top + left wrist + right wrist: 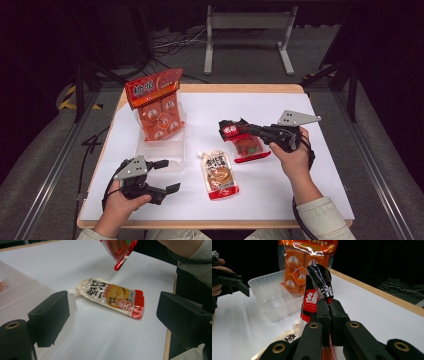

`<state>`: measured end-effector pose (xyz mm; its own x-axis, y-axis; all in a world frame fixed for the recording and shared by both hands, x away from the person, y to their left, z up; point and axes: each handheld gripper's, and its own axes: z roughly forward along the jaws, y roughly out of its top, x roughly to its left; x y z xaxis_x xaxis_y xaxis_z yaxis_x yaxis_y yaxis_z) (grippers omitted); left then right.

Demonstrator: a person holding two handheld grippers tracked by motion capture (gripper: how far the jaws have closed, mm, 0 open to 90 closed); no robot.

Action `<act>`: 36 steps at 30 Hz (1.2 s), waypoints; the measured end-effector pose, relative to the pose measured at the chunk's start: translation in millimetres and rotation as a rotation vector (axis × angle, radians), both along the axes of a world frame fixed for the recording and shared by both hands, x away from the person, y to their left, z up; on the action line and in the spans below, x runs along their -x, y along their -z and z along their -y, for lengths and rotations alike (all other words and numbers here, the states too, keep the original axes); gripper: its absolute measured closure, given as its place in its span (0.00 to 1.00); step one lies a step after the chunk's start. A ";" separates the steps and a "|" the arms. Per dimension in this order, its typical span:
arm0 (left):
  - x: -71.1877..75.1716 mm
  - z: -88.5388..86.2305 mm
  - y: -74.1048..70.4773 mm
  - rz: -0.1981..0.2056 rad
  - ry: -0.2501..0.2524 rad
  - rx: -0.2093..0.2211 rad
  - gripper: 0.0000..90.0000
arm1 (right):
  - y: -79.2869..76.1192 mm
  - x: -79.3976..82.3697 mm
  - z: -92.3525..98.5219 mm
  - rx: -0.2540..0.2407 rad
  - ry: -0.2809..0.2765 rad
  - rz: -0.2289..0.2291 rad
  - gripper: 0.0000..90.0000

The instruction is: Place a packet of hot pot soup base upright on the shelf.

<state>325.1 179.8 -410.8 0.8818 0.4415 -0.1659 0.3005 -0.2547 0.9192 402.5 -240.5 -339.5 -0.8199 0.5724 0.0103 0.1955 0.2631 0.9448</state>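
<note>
Nearest the person, the left gripper [162,176] rests low over the white table [280,200] with its jaws spread wide and nothing between them; in the left gripper view they frame the white spouted sauce pouch [112,297], which lies flat on the table just ahead.

Further out, the right gripper [246,131] hangs above the table with its jaws pressed together on the top edge of a red-and-black snack bag [244,142]. The right gripper view shows the pads pinching the crinkled foil near the bag's printed header [318,293], while the bag's body hangs free below the jaws, clear of the surface.

The bag looks light and soft: thin film that crumples rather than resists, and glossy enough to slide if gripped loosely. The sealed top seam, where it is held now, seems the best place to take it, since the flat weld gives the pads something firm and spares the contents, which may crush. It will likely swing when moved.

Beyond these, a clear plastic bin [160,149] sits toward the table's left side, with an orange multi-pack of cups [157,102] standing in it and leaning on its back wall.

The bag's contents are blurred, most small print is unreadable, and the bin's clear walls are hard to trace against the white surface.
</note>
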 end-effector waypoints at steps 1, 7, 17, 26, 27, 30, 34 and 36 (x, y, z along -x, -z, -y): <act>-0.8 1.0 -0.6 0.010 -0.002 0.003 0.13 | -1.3 2.0 -1.3 0.002 -0.007 0.007 0.98; -3.2 8.9 -6.8 0.034 -0.005 0.036 0.12 | -7.3 10.2 -7.3 -0.006 -0.028 0.037 0.98; -9.2 22.2 -15.6 0.027 -0.017 0.068 0.10 | -12.0 21.1 -19.2 -0.015 -0.081 0.056 0.98; -21.9 32.4 -18.6 0.034 0.037 0.085 0.21 | -14.8 28.8 -27.0 -0.030 -0.116 0.066 0.98; -22.9 32.9 -19.3 0.028 0.037 0.089 0.24 | -14.7 30.1 -28.3 -0.032 -0.121 0.067 0.98; -27.3 35.6 -20.6 0.016 0.044 0.126 0.29 | -14.6 32.3 -32.0 -0.033 -0.133 0.068 0.98; -30.7 38.7 -20.9 0.007 0.040 0.147 0.31 | -14.4 34.9 -36.4 -0.032 -0.142 0.074 0.98; -31.4 39.7 -20.9 0.006 0.039 0.151 0.32 | -14.4 35.4 -37.2 -0.033 -0.144 0.076 0.98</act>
<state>356.5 140.1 -389.8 0.8989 0.3773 -0.2228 0.2876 -0.1245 0.9496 367.2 -203.3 -325.1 -0.8928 0.4488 -0.0382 0.0856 0.2522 0.9639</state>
